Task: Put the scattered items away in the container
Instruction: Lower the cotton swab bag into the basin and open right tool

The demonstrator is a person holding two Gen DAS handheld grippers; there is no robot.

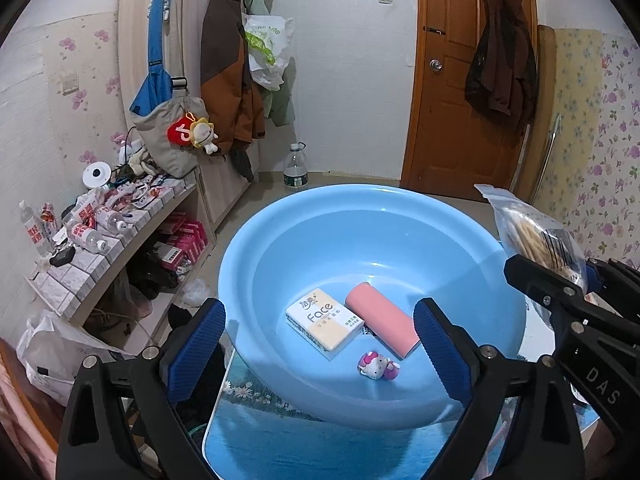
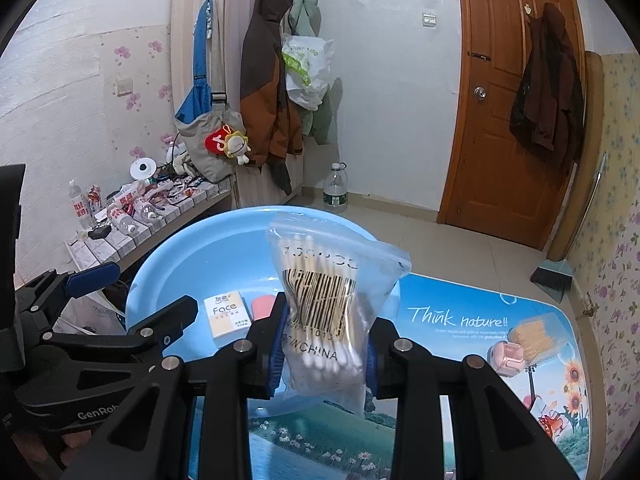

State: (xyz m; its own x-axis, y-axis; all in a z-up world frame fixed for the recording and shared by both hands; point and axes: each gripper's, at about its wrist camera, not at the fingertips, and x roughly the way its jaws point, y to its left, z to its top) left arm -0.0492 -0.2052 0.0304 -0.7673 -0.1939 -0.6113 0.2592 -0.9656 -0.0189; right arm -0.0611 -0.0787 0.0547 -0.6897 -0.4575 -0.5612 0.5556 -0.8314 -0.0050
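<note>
A light blue basin (image 1: 280,248) sits on the printed table. Inside lie a tissue pack marked "Face" (image 1: 325,322), a pink block (image 1: 382,324) and a small Hello Kitty figure (image 1: 376,365). My left gripper (image 1: 320,344) is open and empty over the basin's near rim. My right gripper (image 2: 326,348) is shut on a clear bag of cotton swabs (image 2: 324,300), held upright above the basin's right edge (image 2: 180,264). The bag also shows in the left wrist view (image 1: 536,232). A round box of cotton swabs (image 2: 534,338) and a pink case (image 2: 506,356) lie on the table at the right.
The table (image 2: 460,320) has a nature print. A cluttered tiled shelf (image 1: 100,224) stands to the left. A water bottle (image 1: 295,168) stands on the floor by the wall. A brown door (image 1: 472,80) and a broom (image 2: 554,276) are at the right.
</note>
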